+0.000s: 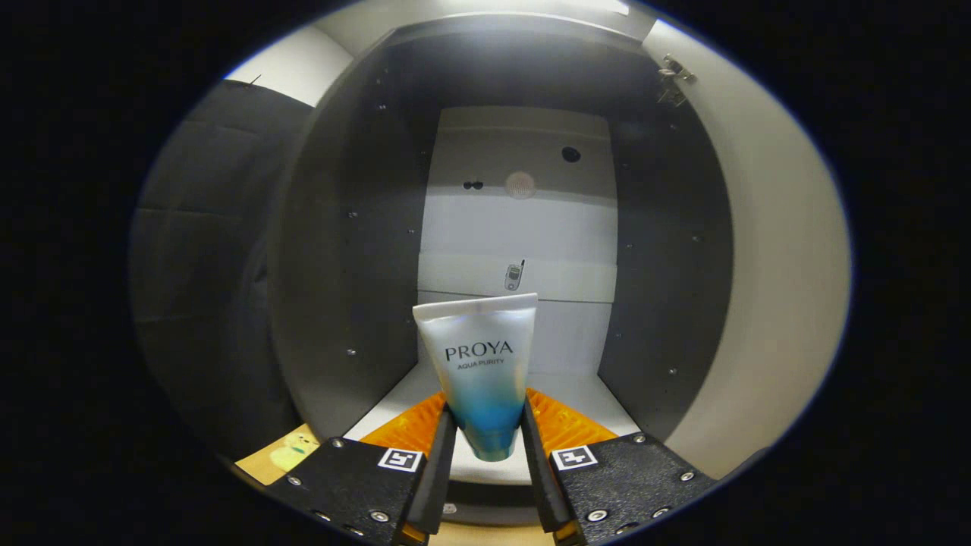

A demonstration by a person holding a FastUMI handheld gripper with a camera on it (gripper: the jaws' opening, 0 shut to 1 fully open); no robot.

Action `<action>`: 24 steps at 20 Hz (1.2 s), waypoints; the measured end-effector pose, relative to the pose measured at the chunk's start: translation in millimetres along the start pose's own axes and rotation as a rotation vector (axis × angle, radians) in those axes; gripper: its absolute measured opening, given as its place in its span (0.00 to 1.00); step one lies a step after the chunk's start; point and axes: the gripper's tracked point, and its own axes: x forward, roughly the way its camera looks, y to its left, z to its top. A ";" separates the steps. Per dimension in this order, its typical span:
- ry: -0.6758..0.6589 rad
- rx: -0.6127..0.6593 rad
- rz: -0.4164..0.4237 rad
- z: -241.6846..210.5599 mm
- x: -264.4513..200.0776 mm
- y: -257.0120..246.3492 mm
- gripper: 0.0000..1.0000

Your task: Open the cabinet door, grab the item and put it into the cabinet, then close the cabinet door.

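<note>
**Tube Held at the Mouth of an Open Cabinet**

The gripper is pointing straight into an open cabinet, with its two fingers pressing from either side on the lower, blue-tinted part of a cosmetic tube. The tube is standing upright between the fingers, crimped flat end up and cap end down, its pale upper half rising above the fingertips and its printed face turned toward the camera.

To the left, the booth's dark cloth wall is hanging beside the cabinet's grey left side panel, which is studded with small shelf-pin holes. Low on that side, next to the left finger, a corner of a tan surface carrying a yellowish patch is peeking out.

In the middle, the tube is hovering just above the front edge of the cabinet floor, a pale board running back to the rear panel. That panel is showing lighter horizontal bands, a few dark holes and a small mark above the tube.

To the right, the grey right side panel is giving way to the cabinet door, swung wide open, with a metal hinge fixed near its upper corner.
</note>
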 end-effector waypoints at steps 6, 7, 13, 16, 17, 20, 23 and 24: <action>0.062 0.021 -0.008 -43.1 79.6 -7.9 0.48; 0.081 0.037 -0.006 -51.3 84.8 -8.8 0.48; 0.110 0.067 -0.004 -75.5 93.9 -9.1 0.48; 0.089 0.066 -0.010 -73.2 91.2 -8.3 0.51; 0.084 0.078 -0.011 -70.6 89.1 -7.9 0.51; 0.054 0.101 0.011 -56.4 77.8 -1.3 0.70; 0.055 0.103 0.000 -48.0 54.0 -1.5 0.89; 0.063 0.113 -0.001 -46.3 43.6 -0.7 0.90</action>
